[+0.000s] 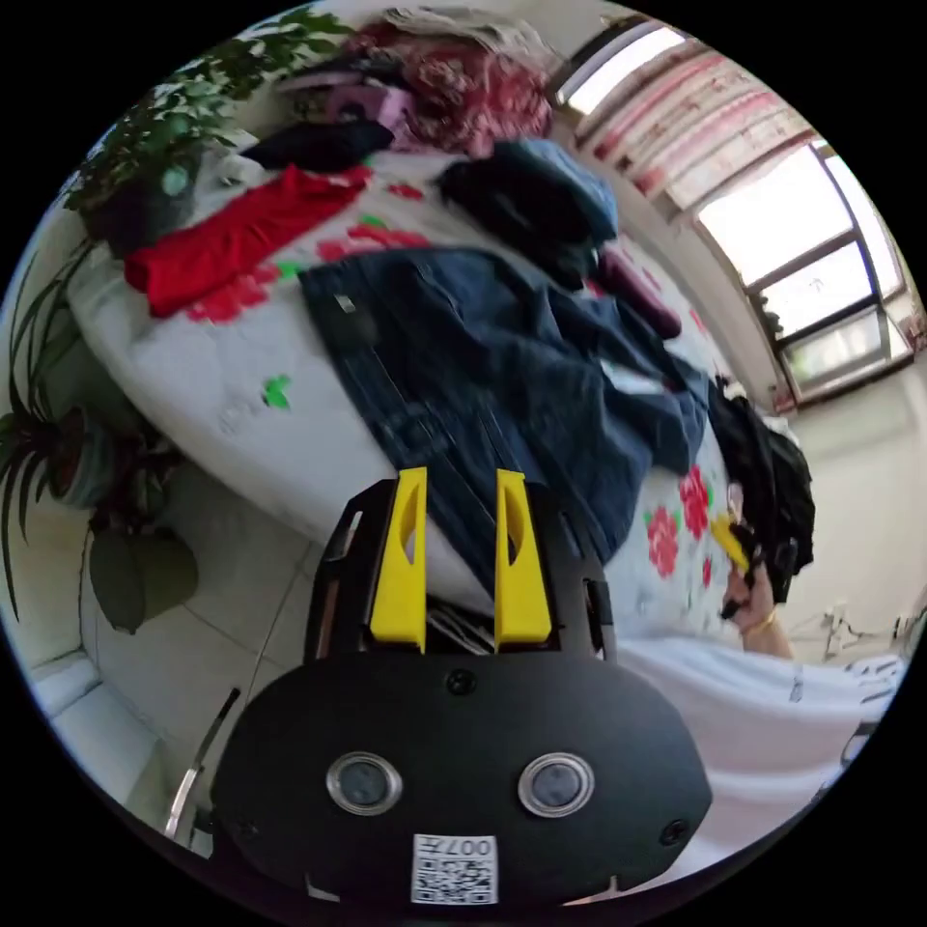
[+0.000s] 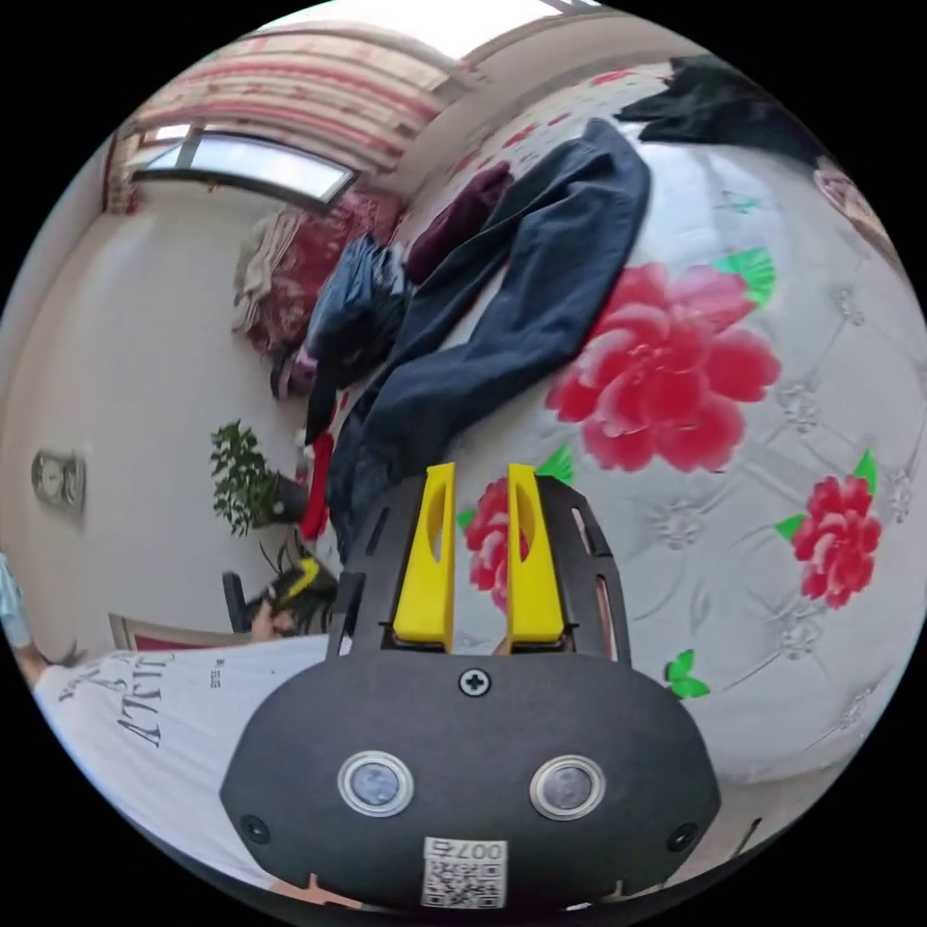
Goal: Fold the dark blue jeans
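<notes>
Sprawling dark blue jeans [image 1: 502, 386] across bed [image 1: 241, 406]

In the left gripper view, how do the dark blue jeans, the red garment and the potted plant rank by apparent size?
1. Dark blue jeans, clearly largest.
2. Red garment and potted plant: look alike, so I leave them unranked.

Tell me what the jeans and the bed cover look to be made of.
Jeans: dark blue denim, matte, judging by the stitched seams and the heavy, stiff folds. Bed cover: probably a quilted woven fabric, white with printed red flowers; stitched lines and dimples show, with a slight sheen. The exact fibre cannot be told.
</notes>
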`<state>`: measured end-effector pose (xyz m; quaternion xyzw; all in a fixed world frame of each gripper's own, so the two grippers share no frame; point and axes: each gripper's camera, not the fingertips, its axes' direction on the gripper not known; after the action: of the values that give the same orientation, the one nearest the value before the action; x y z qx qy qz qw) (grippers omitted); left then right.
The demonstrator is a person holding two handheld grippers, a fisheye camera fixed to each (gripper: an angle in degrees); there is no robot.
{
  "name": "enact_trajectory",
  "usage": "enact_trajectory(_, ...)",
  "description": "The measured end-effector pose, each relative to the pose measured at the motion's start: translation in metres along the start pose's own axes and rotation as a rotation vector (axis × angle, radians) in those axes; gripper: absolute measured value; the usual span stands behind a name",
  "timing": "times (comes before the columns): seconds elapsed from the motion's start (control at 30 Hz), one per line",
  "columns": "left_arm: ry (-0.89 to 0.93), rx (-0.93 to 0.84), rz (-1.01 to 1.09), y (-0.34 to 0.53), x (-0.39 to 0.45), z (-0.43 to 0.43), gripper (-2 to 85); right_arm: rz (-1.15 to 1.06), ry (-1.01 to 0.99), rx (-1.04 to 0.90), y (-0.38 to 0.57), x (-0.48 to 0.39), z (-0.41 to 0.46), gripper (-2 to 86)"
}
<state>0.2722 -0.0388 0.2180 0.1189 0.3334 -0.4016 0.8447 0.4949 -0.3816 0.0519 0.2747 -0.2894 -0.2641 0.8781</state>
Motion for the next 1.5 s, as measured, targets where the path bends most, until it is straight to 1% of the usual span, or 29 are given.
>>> enact_trajectory(0.03,-0.008,-0.059,0.034,0.021,0.025,0.014,13.0,0.028,-0.008,0.037,-0.011,0.015,-0.015,4.0)
enact_trajectory(0.07,-0.015,-0.075,0.051,0.03,0.038,0.019,13.5,0.034,-0.007,0.052,-0.017,0.02,-0.022,4.1)
enact_trajectory(0.17,-0.137,-0.057,0.202,0.059,0.1,0.033,14.0,0.043,0.018,0.098,-0.052,0.041,-0.041,4.5)
enact_trajectory(0.23,-0.307,-0.039,0.41,0.069,0.148,0.053,11.8,0.06,0.026,0.093,-0.081,0.054,-0.04,4.9)
enact_trajectory(0.27,-0.354,-0.056,0.452,0.07,0.157,0.062,10.8,0.069,0.03,0.09,-0.089,0.057,-0.038,5.0)
enact_trajectory(0.3,-0.444,-0.119,0.514,0.071,0.169,0.084,8.9,0.093,0.047,0.081,-0.103,0.062,-0.033,5.3)
enact_trajectory(0.33,-0.457,-0.14,0.558,0.071,0.177,0.092,5.9,0.11,0.062,0.074,-0.116,0.065,-0.027,5.6)
enact_trajectory(0.37,-0.469,-0.13,0.558,0.069,0.179,0.09,4.3,0.113,0.065,0.07,-0.122,0.066,-0.023,5.8)
enact_trajectory(0.4,-0.5,-0.144,0.526,0.062,0.179,0.085,2.3,0.116,0.066,0.057,-0.134,0.068,-0.015,6.4)
enact_trajectory(0.47,-0.497,-0.115,0.449,0.052,0.168,0.058,0.5,0.116,0.076,0.036,-0.151,0.069,-0.003,7.2)
enact_trajectory(0.53,-0.495,-0.008,0.316,0.049,0.142,0.0,-0.3,0.116,0.098,0.008,-0.167,0.069,0.016,8.1)
enact_trajectory(0.57,-0.484,0.016,0.283,0.049,0.135,-0.015,-0.4,0.127,0.1,-0.003,-0.169,0.069,0.021,7.9)
enact_trajectory(0.63,-0.47,0.108,0.153,0.052,0.108,-0.068,-0.6,0.131,0.069,0.04,-0.174,0.065,0.029,6.6)
enact_trajectory(0.7,-0.463,0.132,0.076,0.054,0.089,-0.091,-0.6,0.13,0.066,0.047,-0.174,0.063,0.034,4.6)
enact_trajectory(0.8,-0.378,0.145,-0.045,0.052,0.061,-0.105,-0.6,0.165,-0.044,-0.052,-0.173,0.073,0.048,1.6)
enact_trajectory(0.87,-0.355,0.135,-0.072,0.049,0.054,-0.103,-0.6,0.187,-0.094,-0.032,-0.165,0.08,0.044,0.7)
enact_trajectory(0.97,-0.362,0.098,-0.074,0.041,0.049,-0.098,-0.6,0.14,-0.19,0.039,-0.148,0.078,0.016,0.2)
enact_trajectory(1.07,-0.32,0.1,-0.037,0.037,0.05,-0.104,-0.6,-0.001,-0.301,0.195,-0.117,0.056,-0.057,0.3)
enact_trajectory(1.1,-0.292,0.1,0.006,0.037,0.054,-0.106,-0.6,-0.094,-0.34,0.291,-0.097,0.041,-0.101,0.5)
enact_trajectory(1.13,-0.271,0.085,0.064,0.038,0.059,-0.104,-0.6,-0.222,-0.312,0.37,-0.072,0.023,-0.145,0.8)
enact_trajectory(1.17,-0.266,0.071,0.092,0.039,0.062,-0.101,-0.6,-0.268,-0.262,0.386,-0.061,0.015,-0.163,1.2)
enact_trajectory(1.2,-0.252,0.031,0.137,0.04,0.065,-0.093,-0.5,-0.296,-0.127,0.373,-0.043,0.006,-0.187,2.0)
enact_trajectory(1.23,-0.228,-0.026,0.165,0.041,0.065,-0.08,-0.5,-0.263,0.003,0.32,-0.031,0.01,-0.197,3.7)
enact_trajectory(1.27,-0.222,-0.055,0.171,0.041,0.064,-0.073,-0.5,-0.229,0.054,0.276,-0.027,0.017,-0.197,4.5)
enact_trajectory(1.3,-0.228,-0.103,0.174,0.042,0.061,-0.058,-0.5,-0.104,0.136,0.175,-0.02,0.041,-0.19,6.4)
enact_trajectory(1.33,-0.25,-0.139,0.171,0.044,0.056,-0.046,-0.5,-0.009,0.151,0.072,-0.008,0.07,-0.182,7.7)
enact_trajectory(1.37,-0.256,-0.153,0.166,0.045,0.053,-0.041,-0.5,0.036,0.142,0.037,-0.001,0.083,-0.18,8.0)
enact_trajectory(1.4,-0.25,-0.175,0.142,0.047,0.046,-0.036,-0.5,0.125,0.119,0.049,0.02,0.109,-0.184,8.6)
enact_trajectory(1.5,-0.22,-0.131,0.109,0.049,0.036,-0.047,-0.5,0.321,0.083,0.214,0.072,0.156,-0.2,9.4)
